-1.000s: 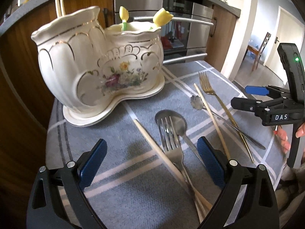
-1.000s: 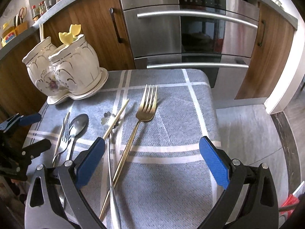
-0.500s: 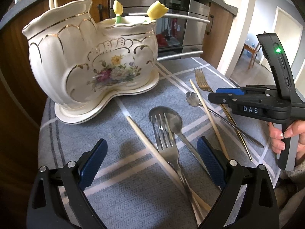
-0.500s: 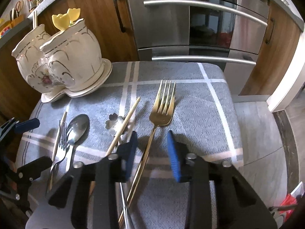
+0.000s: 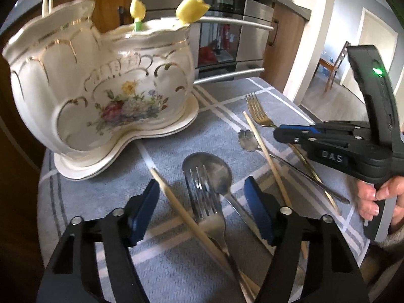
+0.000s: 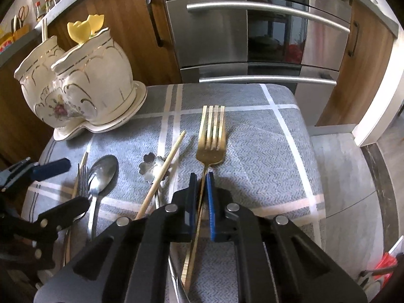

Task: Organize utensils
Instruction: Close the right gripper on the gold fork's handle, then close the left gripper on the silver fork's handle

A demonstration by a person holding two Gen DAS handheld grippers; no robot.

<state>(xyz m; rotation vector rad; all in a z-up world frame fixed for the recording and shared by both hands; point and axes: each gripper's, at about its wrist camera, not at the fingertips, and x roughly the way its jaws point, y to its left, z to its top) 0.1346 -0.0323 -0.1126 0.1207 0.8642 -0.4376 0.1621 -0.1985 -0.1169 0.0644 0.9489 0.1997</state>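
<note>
Now, left to right:

Change since a second ago: the right claw's jaws, wide apart then, have clamped together on the gold fork's handle; the left claw's jaws were at full spread and are narrower.

Holder: cream flowered ceramic holder point(image 5: 101, 85) at ten o'clock on the grey checked cloth point(image 5: 83, 202), standing on its own matching dish; yellow tulip-shaped tops point(image 5: 192, 6) stick out of its right pot, pale chopsticks point(image 5: 46, 0) out of the left.

Left claw point(image 5: 202, 209): jaws closing, not yet pressing on anything; between the blue pads lie a silver fork point(image 5: 204, 202), a silver spoon point(image 5: 214, 174) under its tines and a wooden chopstick point(image 5: 176, 202) crossing at a slant.

Middle of cloth: second chopstick point(image 6: 164, 171) pointing to one o'clock, lying over a small flower-ended spoon point(image 6: 149, 166).

Right claw point(image 6: 200, 184): clenched, grasping the gold fork point(image 6: 210, 139) by the thin handle just below its head; tines point to twelve o'clock, toward the steel oven point(image 6: 252, 25). I cannot tell whether the head is resting on the cloth.

Hand point(image 5: 376, 197): at three o'clock in the left view, fingers wrapped round the right claw's grip.
</note>
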